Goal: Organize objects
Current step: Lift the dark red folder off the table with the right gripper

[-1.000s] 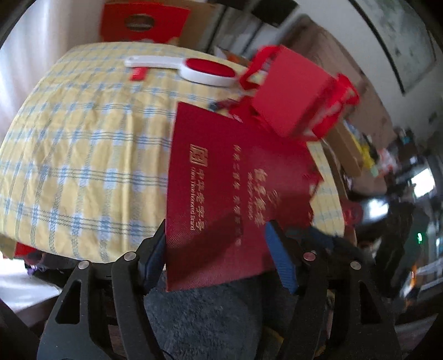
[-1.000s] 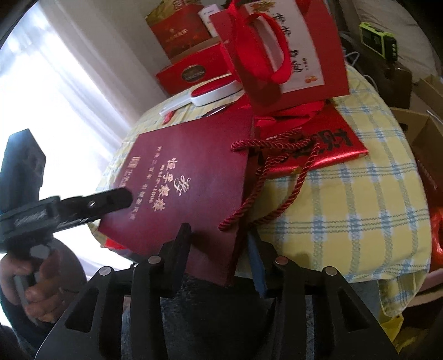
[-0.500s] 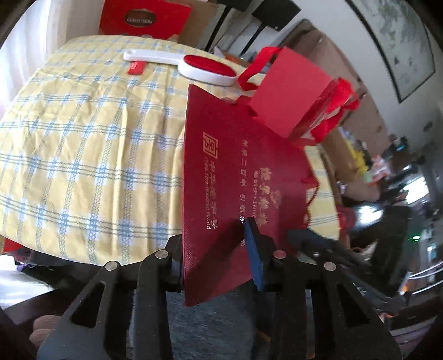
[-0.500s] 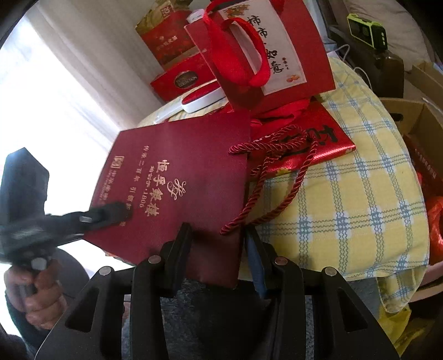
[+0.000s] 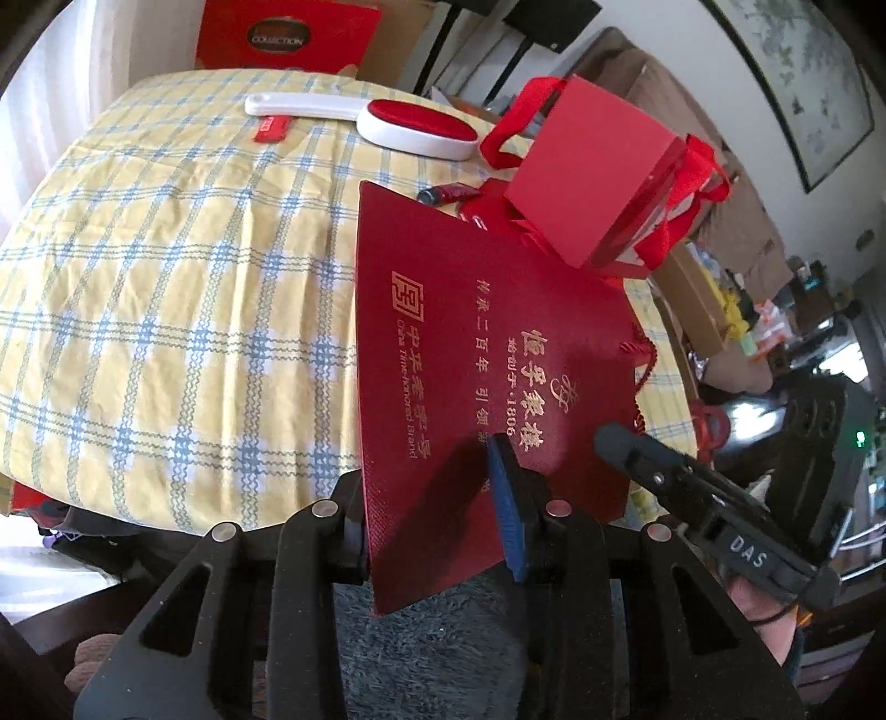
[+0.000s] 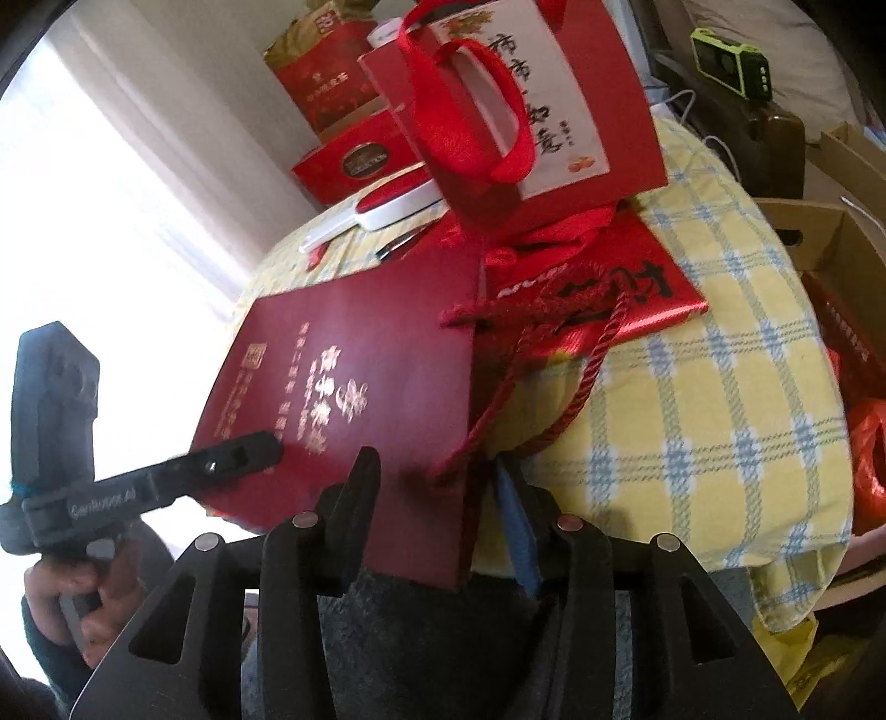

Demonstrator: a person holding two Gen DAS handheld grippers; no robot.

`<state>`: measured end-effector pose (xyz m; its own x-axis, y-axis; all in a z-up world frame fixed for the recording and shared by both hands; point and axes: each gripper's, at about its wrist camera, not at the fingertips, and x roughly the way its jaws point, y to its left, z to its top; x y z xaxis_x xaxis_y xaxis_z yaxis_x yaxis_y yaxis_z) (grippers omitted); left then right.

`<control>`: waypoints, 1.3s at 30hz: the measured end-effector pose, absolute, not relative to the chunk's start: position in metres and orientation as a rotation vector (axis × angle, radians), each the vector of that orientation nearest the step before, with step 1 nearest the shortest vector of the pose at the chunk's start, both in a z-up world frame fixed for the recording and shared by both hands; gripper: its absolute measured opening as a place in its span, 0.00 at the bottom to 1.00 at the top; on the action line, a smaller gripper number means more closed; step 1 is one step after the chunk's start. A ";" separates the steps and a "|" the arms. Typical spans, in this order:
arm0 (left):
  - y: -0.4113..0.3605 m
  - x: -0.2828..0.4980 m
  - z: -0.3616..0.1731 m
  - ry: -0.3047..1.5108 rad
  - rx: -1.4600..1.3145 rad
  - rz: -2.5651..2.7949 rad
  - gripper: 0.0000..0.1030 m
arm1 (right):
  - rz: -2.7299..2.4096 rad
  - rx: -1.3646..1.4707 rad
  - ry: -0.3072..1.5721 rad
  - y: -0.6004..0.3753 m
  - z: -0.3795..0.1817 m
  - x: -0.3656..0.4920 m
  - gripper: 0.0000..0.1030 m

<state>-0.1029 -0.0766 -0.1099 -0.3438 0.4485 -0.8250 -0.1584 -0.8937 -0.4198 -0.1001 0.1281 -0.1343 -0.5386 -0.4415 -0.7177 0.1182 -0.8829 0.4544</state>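
Observation:
A flat dark red paper bag with gold lettering (image 5: 470,354) is held off the near edge of the yellow checked table (image 5: 166,277). My left gripper (image 5: 426,498) is shut on its near corner. My right gripper (image 6: 437,487) is shut on the other near corner of the same bag (image 6: 354,387), by its twisted cord handles (image 6: 554,382). Each gripper shows in the other's view: the right (image 5: 692,498) and the left (image 6: 166,482).
A small bright red gift bag with ribbon handles (image 5: 598,183) stands behind the flat bag, also in the right wrist view (image 6: 542,111). A red envelope (image 6: 626,299) lies under it. A white and red lint brush (image 5: 382,119) and a red box (image 5: 282,36) sit farther back.
The left gripper has closed from wide open onto the dark red bag's corner. The bag has lifted and tilted toward me. The right gripper keeps its hold.

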 end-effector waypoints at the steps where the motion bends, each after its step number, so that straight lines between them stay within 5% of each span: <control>1: -0.077 -0.102 -0.109 -0.376 -1.520 2.278 0.31 | -2.441 1.283 -0.518 0.126 -0.136 -0.103 0.53; 4: -0.076 -0.100 -0.109 -0.360 -1.517 2.295 0.31 | -2.456 1.257 -0.470 0.117 -0.135 -0.108 0.61; 11: -0.080 -0.096 -0.097 -0.330 -1.482 2.362 0.29 | -2.524 1.235 -0.392 0.116 -0.127 -0.100 0.29; 18: -0.081 -0.088 -0.069 -0.308 -1.392 2.419 0.29 | -2.631 1.100 -0.241 0.104 -0.096 -0.082 0.28; 39: -0.039 -0.043 0.019 -0.169 -1.115 2.522 0.28 | -2.726 0.858 -0.379 0.143 -0.030 -0.036 0.28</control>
<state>-0.0428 -0.0395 0.0194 -0.6150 0.3850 -0.6882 -0.2895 -0.9220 -0.2571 -0.0363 0.1433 -0.0297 -0.7926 -0.3185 -0.5200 0.1646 -0.9328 0.3205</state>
